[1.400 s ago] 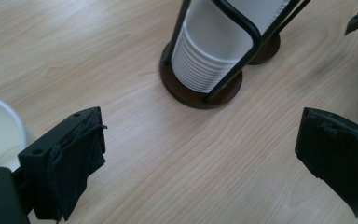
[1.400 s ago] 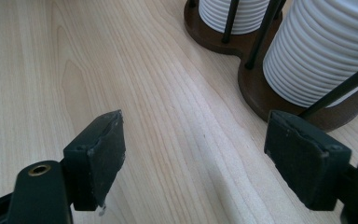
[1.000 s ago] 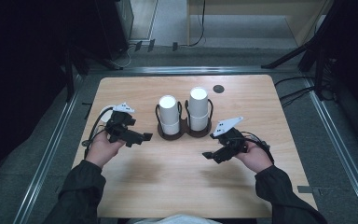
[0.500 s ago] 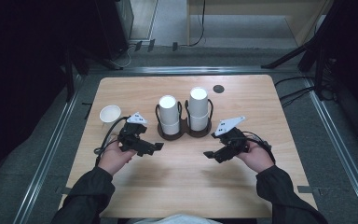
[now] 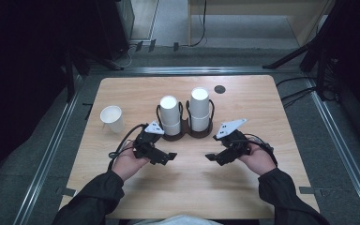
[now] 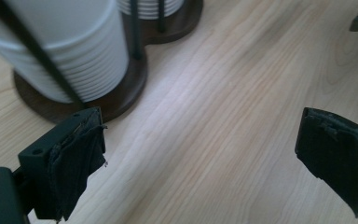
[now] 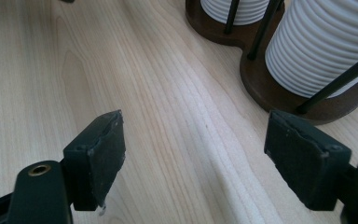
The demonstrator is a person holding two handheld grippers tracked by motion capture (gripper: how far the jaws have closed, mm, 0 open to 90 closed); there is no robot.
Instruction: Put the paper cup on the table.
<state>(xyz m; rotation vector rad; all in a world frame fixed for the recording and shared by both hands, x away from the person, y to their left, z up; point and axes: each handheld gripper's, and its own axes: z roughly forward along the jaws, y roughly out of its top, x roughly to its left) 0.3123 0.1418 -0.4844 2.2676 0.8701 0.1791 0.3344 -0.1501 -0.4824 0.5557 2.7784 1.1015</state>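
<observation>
Two stacks of white paper cups stand in a dark wooden holder at the table's middle. A single white cup stands upright, alone, at the left. My left gripper hovers in front of the holder, open and holding nothing. In the left gripper view its jaws are wide apart over bare wood, with the ribbed cup stack just ahead at the left. My right gripper faces it from the right, also open; its own view has the holder base ahead at the right.
A small black round disc lies behind the holder to the right. The wooden table has bare room in front of both grippers. Metal rails run along the floor on both sides, and cables lie at the right.
The left gripper has drawn away from the single cup, which stays standing at the left, and moved right to the front of the holder. The right gripper has hardly moved.
</observation>
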